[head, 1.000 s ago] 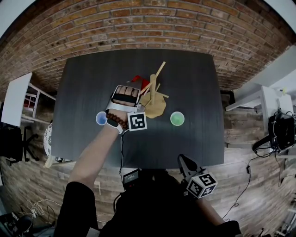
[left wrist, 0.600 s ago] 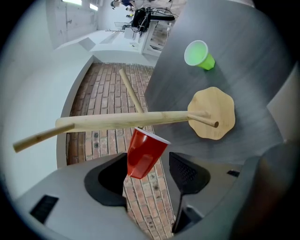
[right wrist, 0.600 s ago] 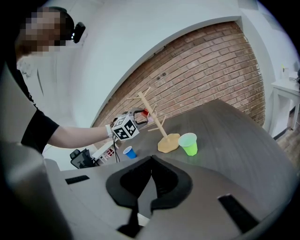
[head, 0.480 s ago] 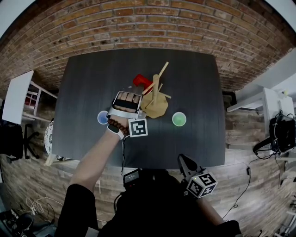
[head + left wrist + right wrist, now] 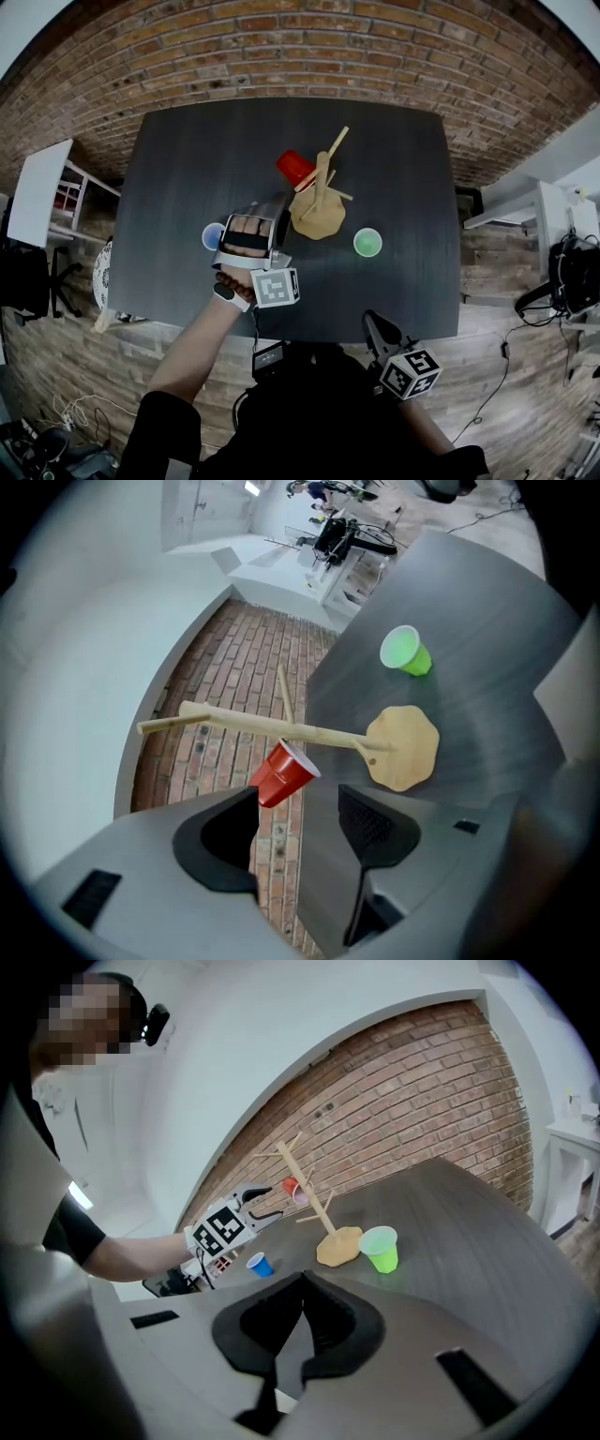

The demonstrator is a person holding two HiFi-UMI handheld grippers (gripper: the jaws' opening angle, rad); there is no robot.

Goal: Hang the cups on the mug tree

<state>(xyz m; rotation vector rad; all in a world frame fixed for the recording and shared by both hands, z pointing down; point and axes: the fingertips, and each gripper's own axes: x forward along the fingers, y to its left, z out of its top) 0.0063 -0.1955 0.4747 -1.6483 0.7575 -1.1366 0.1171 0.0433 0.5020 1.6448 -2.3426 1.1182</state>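
The wooden mug tree [image 5: 320, 199] stands mid-table, and a red cup [image 5: 294, 169] hangs on one of its left pegs. My left gripper [image 5: 270, 212] is open and holds nothing, a short way in front of the tree; the red cup [image 5: 283, 773] hangs just beyond its tips [image 5: 300, 810]. A blue cup [image 5: 214, 235] stands left of that hand and a green cup [image 5: 367, 243] right of the tree's base. My right gripper [image 5: 380, 333] is shut and holds nothing, back at the table's near edge [image 5: 302, 1312], looking at the tree [image 5: 314, 1206] and the green cup [image 5: 381, 1248].
The dark table [image 5: 187, 150] stands on a brick-patterned floor. A white shelf unit [image 5: 33, 197] is off its left side, and a white desk with equipment [image 5: 562, 258] off its right. A person's bare forearm [image 5: 197, 323] reaches over the near edge.
My left gripper has drawn back from the tree toward the near edge, and the red cup stays hanging on its peg, now in full view. The right gripper has not moved.
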